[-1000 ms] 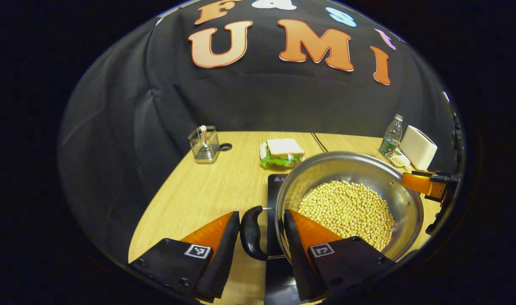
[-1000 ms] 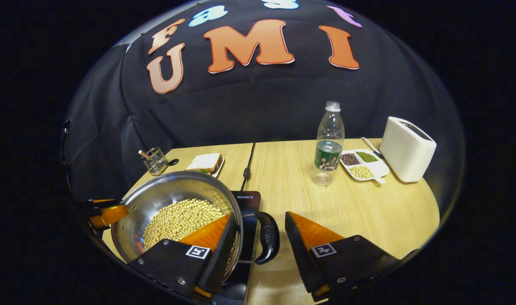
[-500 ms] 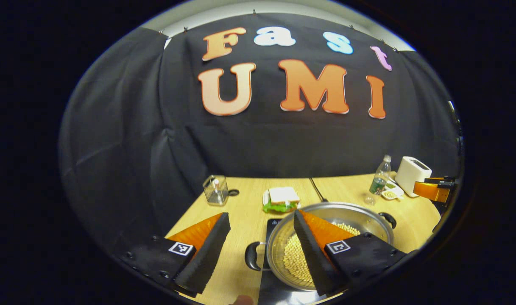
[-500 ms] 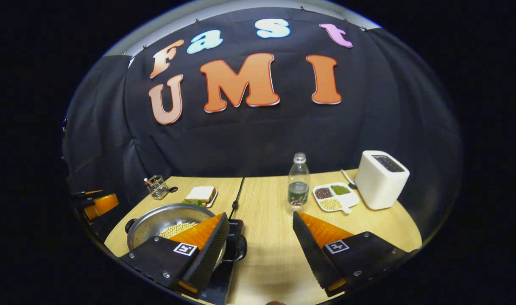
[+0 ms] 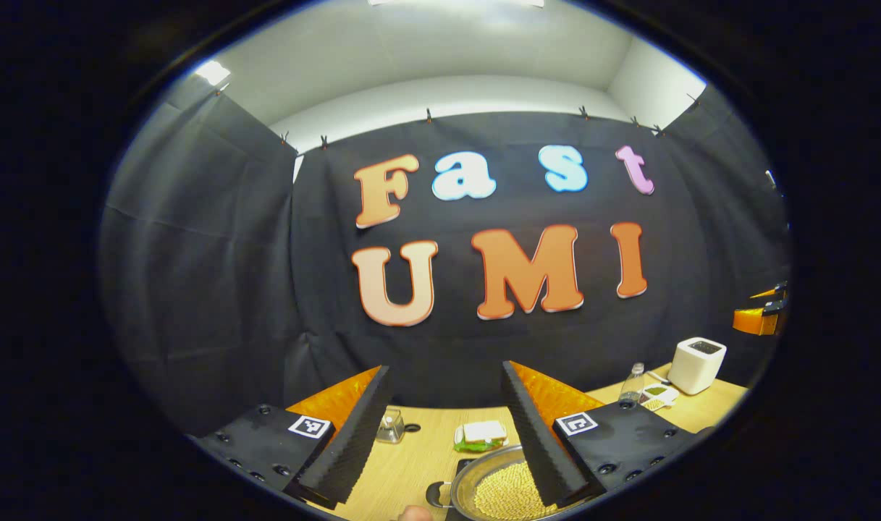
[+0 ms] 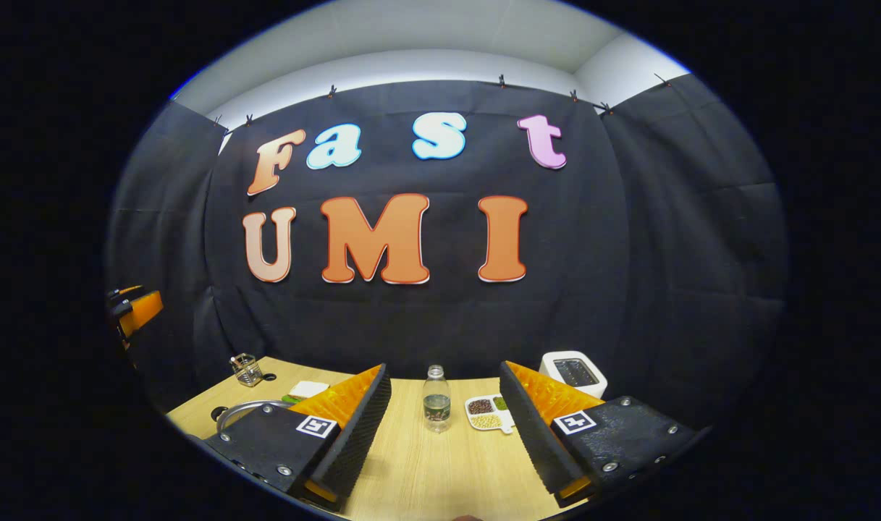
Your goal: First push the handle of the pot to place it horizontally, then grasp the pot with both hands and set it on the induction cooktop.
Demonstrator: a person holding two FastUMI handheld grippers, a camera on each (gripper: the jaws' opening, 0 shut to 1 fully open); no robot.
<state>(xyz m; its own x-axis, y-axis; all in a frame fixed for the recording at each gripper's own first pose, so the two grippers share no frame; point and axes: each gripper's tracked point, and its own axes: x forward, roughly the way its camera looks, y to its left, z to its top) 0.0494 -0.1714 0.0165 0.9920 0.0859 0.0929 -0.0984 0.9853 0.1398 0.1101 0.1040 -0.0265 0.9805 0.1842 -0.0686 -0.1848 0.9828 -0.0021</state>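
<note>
The steel pot [image 5: 502, 496] full of pale beans sits low in the left gripper view, on the black induction cooktop [image 5: 461, 464], with its black side handle [image 5: 434, 495] pointing left. My left gripper [image 5: 446, 369] is open and held high above the pot, holding nothing. In the right gripper view the pot's rim [image 6: 236, 411] and one handle [image 6: 218, 413] peek out beside the left finger. My right gripper [image 6: 444, 367] is open too, high over the table, with nothing in it. Each gripper shows at the edge of the other's view, the right gripper [image 5: 762, 307] and the left gripper [image 6: 130, 302].
On the wooden table [image 6: 426, 470] stand a water bottle [image 6: 436, 399], a divided dish of beans [image 6: 487, 414], a white toaster [image 6: 574, 370], a wire holder [image 6: 246, 369] and a sandwich on a plate [image 5: 480, 434].
Both grippers have lifted up and back from the pot's handles and tilted upward. The pot stays on the cooktop, now small and low in both views.
</note>
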